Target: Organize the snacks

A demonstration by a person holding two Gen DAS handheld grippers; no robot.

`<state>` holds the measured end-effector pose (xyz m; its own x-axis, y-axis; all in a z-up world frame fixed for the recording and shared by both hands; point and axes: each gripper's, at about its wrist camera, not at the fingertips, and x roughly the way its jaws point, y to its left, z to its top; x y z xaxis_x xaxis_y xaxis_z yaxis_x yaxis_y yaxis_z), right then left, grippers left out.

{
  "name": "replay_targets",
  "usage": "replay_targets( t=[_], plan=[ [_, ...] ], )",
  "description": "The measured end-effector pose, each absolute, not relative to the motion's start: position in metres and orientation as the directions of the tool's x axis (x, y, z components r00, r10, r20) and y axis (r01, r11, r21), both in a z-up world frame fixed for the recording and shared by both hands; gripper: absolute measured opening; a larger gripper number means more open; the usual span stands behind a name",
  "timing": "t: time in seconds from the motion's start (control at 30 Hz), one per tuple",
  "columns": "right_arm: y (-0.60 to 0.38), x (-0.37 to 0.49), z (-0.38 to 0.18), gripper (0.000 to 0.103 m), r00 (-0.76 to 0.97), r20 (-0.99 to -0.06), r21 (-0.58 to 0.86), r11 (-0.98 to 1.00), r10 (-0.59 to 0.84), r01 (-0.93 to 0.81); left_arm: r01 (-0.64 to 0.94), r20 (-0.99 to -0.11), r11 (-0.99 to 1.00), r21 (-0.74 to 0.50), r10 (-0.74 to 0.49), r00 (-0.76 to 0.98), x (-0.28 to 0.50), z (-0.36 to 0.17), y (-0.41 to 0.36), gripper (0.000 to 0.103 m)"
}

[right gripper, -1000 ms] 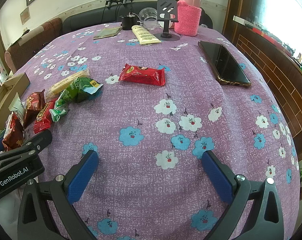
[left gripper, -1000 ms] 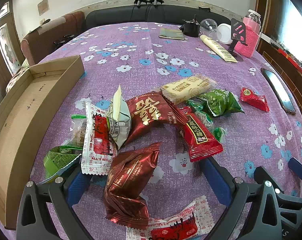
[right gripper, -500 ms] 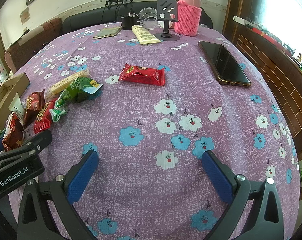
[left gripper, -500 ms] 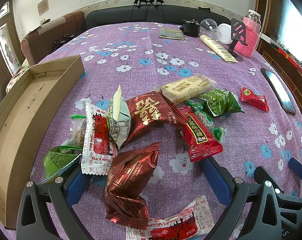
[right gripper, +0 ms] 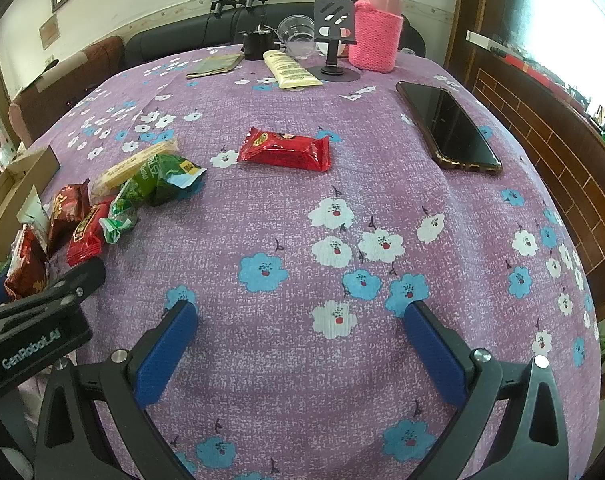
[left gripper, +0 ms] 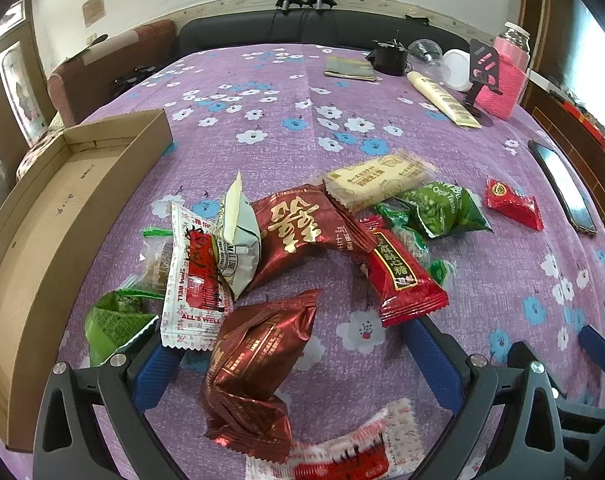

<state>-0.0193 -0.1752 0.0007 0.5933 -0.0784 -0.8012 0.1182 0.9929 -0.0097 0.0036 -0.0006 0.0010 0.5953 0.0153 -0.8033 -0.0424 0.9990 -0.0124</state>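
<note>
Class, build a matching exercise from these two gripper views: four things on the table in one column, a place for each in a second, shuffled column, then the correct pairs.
Things
1. cardboard tray
2. phone
3. pink-sleeved bottle
4. dark red packet

Places
A. far end of the table, beside the black stand
B. between the open fingers of the left gripper
C. left edge of the table
D. right side, lying flat, beyond the lone red bar

Pairs: 1-C, 2-D, 3-A, 4-B
</note>
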Motion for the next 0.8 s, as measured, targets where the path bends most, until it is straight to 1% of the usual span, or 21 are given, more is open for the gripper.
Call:
replay_targets(
  t=[0.2, 0.37, 0.4, 0.43, 0.47, 0.5, 0.57, 0.67, 0.73, 0.8],
  plan=[
    [-0.172, -0.023, 0.002, 0.103, 0.553, -0.829, -0.010, 0.992, -0.079, 0.127, 0.046, -0.829, 0.999, -0.010, -0.034, 0.558, 0.005, 0.002, 0.002, 0.103],
    [-0.173, -0.023, 0.002, 0.103, 0.553, -0.830, -0.008, 0.993, -0.071, 0.115, 0.132, -0.847, 0.991, -0.026, -0.092, 0.524, 0.000, 0.005, 0.006, 0.101],
    [-0.173, -0.024, 0.002, 0.103, 0.553, -0.830, -0.010, 0.994, -0.071, 0.113, 0.138, -0.847, 0.989, -0.053, -0.118, 0.519, -0.003, 0.008, 0.009, 0.099],
    [-0.173, -0.025, 0.002, 0.103, 0.553, -0.830, -0.010, 0.994, -0.072, 0.113, 0.138, -0.842, 0.985, -0.100, -0.158, 0.516, -0.006, 0.012, 0.015, 0.089],
    [-0.173, -0.025, 0.002, 0.103, 0.553, -0.830, -0.010, 0.993, -0.072, 0.115, 0.136, -0.836, 0.979, -0.155, -0.203, 0.510, -0.009, 0.017, 0.022, 0.082],
    [-0.172, -0.025, 0.002, 0.103, 0.554, -0.830, -0.010, 0.993, -0.074, 0.118, 0.134, -0.822, 0.970, -0.201, -0.241, 0.515, -0.015, 0.026, 0.030, 0.082],
    [-0.172, -0.026, 0.002, 0.103, 0.555, -0.828, -0.010, 0.992, -0.078, 0.125, 0.141, -0.770, 0.959, -0.244, -0.280, 0.573, -0.029, 0.047, 0.047, 0.082],
    [-0.171, -0.026, 0.003, 0.103, 0.546, -0.834, -0.015, 0.994, -0.074, 0.110, 0.139, -0.656, 0.947, -0.289, -0.302, 0.692, -0.056, 0.083, 0.085, 0.082],
    [-0.173, -0.024, 0.004, 0.102, 0.523, -0.850, -0.017, 0.995, -0.066, 0.099, 0.129, -0.621, 0.945, -0.300, -0.296, 0.726, -0.067, 0.096, 0.107, 0.082],
    [-0.172, -0.028, 0.012, 0.088, 0.520, -0.850, -0.034, 0.994, -0.085, 0.107, 0.085, -0.611, 0.964, -0.252, -0.227, 0.758, -0.076, 0.103, 0.128, 0.082]
  ],
)
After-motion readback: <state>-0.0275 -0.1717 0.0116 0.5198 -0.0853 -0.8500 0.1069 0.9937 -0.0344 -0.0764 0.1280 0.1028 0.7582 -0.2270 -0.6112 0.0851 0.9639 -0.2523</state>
